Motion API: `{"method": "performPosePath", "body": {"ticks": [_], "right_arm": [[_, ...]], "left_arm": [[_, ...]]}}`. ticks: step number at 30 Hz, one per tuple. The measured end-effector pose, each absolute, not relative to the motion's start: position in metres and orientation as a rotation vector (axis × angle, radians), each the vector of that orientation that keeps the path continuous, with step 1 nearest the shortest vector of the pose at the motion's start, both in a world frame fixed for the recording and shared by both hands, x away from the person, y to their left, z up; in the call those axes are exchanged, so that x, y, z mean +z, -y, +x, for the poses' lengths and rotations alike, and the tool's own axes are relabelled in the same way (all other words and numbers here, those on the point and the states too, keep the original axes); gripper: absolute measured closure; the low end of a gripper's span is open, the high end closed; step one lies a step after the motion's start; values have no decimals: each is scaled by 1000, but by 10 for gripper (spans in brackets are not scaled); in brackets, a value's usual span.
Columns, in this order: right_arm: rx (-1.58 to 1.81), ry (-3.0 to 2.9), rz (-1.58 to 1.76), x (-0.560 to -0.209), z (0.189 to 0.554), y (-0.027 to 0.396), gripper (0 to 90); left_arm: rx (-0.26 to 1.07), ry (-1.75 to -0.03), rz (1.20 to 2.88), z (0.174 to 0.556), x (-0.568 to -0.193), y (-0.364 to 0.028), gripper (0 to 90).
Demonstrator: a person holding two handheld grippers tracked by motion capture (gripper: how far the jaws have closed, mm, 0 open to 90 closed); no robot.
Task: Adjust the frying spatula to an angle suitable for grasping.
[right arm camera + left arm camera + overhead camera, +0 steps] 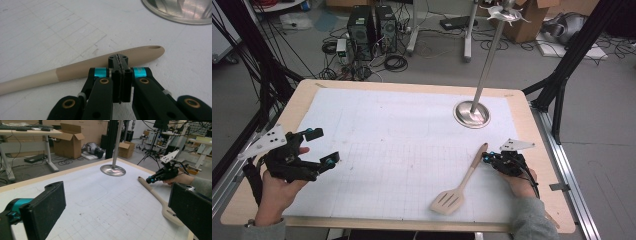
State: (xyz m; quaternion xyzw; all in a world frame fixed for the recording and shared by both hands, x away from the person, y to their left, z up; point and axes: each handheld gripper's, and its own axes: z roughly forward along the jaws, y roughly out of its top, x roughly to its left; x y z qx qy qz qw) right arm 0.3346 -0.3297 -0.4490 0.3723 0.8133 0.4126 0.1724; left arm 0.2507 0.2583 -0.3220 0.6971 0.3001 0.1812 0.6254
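Beige and smooth, the slotted spatula [459, 184] lies flat on the white gridded mat [387, 150] at the near right, wide blade toward the person, long handle angling away toward the far side. Handle's rounded, slightly darker over its far half, with a small hanging hole at the tip. Right gripper [488, 157] is black with teal bands and brass pivots; its jaws are pressed fully together with nothing between them, and the tips sit right at the far end of the handle, looks like just against it. Left gripper [323, 146] hangs over the mat's left edge, well apart from the spatula, its flat, matte pads spread wide and empty. Farther back on the mat, a shiny round metal base [471, 113] carries a thin upright pole [490, 57].
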Motion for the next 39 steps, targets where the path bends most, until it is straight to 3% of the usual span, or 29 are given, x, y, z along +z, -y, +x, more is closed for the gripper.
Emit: {"method": "performPosePath", "body": {"ticks": [39], "right_arm": [[1228,-2384,961,-448,381,259,900]], "left_arm": [[446,-726,1593,240,-325,-273,17]]}}
